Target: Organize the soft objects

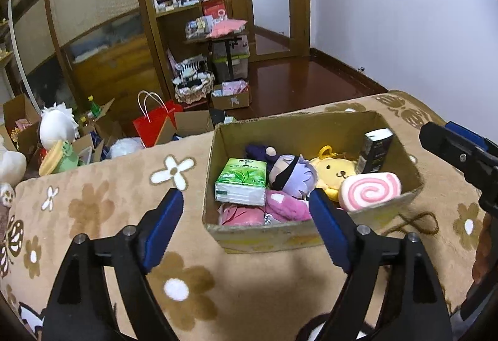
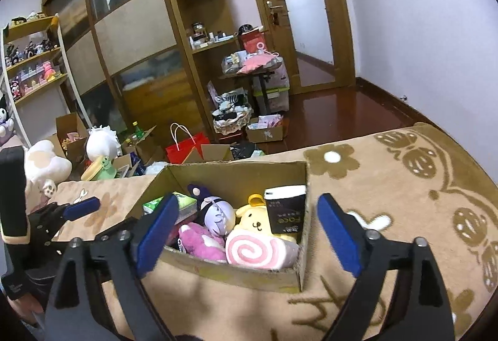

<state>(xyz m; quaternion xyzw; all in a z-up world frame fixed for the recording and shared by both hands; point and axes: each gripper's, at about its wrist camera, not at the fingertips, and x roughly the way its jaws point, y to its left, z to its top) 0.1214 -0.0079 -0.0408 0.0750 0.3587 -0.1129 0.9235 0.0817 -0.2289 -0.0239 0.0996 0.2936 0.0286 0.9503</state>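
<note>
Cardboard box [image 1: 280, 236] holds three plush toys, one tissue pack [image 1: 241, 182]; left claw [image 1: 246, 201], right claw [image 2: 249, 216] wide open, empty.

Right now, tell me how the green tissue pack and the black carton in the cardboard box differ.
The green tissue pack is pale green and white with a leaf print; the black carton is dark with a white top. The tissue pack lies on its side at the box's left end; the black carton stands upright in the far right corner. Both are block-shaped and sit inside the cardboard box.
</note>
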